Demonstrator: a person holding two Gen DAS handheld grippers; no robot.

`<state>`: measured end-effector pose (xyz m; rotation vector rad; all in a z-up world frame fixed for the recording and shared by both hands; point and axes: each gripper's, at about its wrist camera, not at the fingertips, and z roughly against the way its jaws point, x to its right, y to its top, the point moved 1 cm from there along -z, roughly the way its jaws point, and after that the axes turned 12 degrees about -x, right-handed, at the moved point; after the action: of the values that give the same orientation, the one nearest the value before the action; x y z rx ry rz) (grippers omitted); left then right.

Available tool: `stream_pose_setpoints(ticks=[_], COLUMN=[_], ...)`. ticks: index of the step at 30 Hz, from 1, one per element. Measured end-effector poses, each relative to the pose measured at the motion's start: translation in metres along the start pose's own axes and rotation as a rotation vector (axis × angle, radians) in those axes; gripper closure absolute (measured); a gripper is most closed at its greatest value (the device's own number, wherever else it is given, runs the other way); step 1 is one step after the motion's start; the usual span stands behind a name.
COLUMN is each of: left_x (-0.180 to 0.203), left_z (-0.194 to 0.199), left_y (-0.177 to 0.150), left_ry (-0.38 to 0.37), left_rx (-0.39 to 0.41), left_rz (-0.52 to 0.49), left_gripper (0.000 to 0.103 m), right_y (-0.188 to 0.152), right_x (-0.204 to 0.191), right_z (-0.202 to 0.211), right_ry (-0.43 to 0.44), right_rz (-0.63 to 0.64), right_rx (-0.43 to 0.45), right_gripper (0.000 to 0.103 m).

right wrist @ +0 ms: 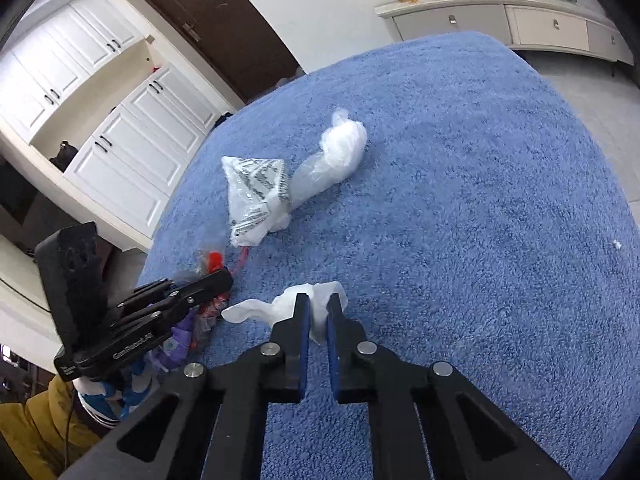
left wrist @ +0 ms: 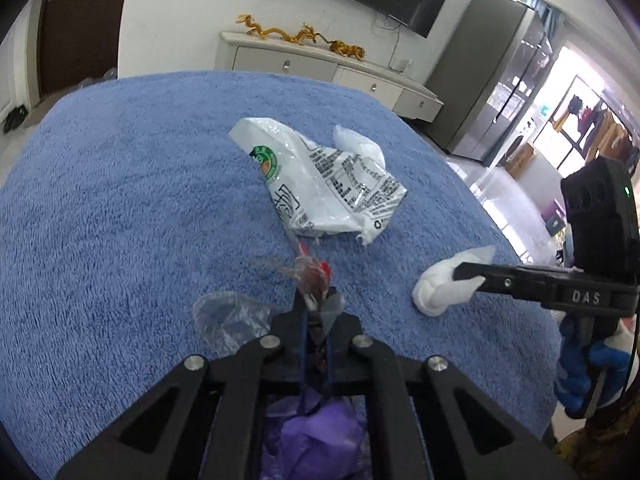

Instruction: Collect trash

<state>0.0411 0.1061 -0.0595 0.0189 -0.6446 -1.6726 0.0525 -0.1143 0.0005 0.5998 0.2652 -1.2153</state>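
My left gripper [left wrist: 316, 300] is shut on a bunch of trash: a clear wrapper with red print [left wrist: 310, 274] at the tips and a purple bag [left wrist: 316, 436] under the fingers; it also shows in the right wrist view [right wrist: 224, 280]. My right gripper [right wrist: 319, 304] is shut on a crumpled white tissue [right wrist: 280, 306] lying on the blue towel-covered table [right wrist: 480, 200]; it also shows in the left wrist view [left wrist: 460, 272] on the tissue [left wrist: 436, 288]. A white printed plastic bag [left wrist: 320, 184] and a clear crumpled bag [right wrist: 332, 156] lie further out.
A clear film scrap [left wrist: 228, 316] lies left of my left gripper. A white crumb [right wrist: 617, 244] sits at the right of the table. A white sideboard [left wrist: 332, 68] and a grey fridge [left wrist: 492, 72] stand beyond the table. White cabinets [right wrist: 100, 120] and a dark door [right wrist: 224, 28] stand left.
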Motion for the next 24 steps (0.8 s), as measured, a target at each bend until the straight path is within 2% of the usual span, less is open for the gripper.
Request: stream_pose_setpoints(ticks=[8,16,21,24], left_x=[0.009,0.027,0.03,0.023], left_z=[0.022,0.049,0.074,0.083], left_y=[0.007,0.014,0.0,-0.02], left_ry=[-0.066,-0.023,-0.005,0.015], left_rx=[-0.009,0.023,0.028,0.023], left_rz=[0.034,0.019,0.025,0.058], left_gripper=[0.098,0.098,0.098,0.098], right_y=[-0.004,-0.018,-0.023,-0.026], right_x=[0.0,0.019,0.022,0.019], right_z=[0.029,0.063,0.067,0.067], right_ry=[0.023,0.031,0.059,0.074], right_rz=[0.024,0.004,-0.009,0.0], right_rx=[0.066,0.128,0.14,0.142], right_gripper=[0.096,0.096,0.096,0.096])
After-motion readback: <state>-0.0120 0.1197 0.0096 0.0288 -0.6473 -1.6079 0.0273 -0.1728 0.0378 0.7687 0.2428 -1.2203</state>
